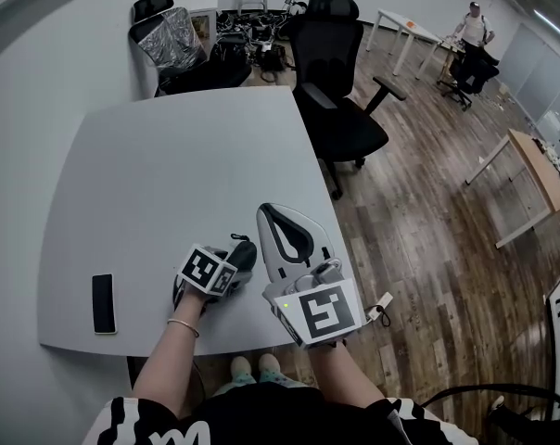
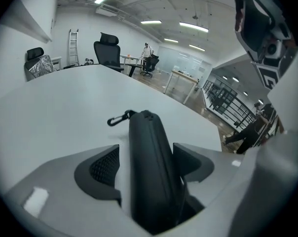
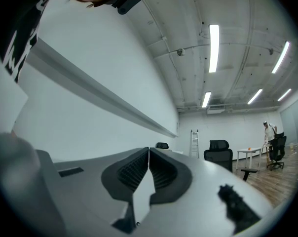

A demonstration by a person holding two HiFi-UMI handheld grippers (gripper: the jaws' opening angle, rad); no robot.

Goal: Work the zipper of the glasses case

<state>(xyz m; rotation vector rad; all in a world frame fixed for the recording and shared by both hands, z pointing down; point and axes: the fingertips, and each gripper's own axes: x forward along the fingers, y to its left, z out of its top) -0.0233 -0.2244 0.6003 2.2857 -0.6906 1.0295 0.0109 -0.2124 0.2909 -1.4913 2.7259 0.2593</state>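
The black glasses case lies on the white table near its front edge. My left gripper straddles the case. In the left gripper view the case runs lengthwise between the jaws, zipper seam up, and its small clip rests on the table at the far end. Those jaws stand wide apart. There is a gap at the left pad, and the case sits close to the right one. My right gripper hovers just right of the case, pointing away from me. Its jaws are shut and empty.
A black phone lies at the table's front left. A black office chair stands off the table's far right corner, and a chair draped in silver is behind it. Wooden floor, desks and a distant person are to the right.
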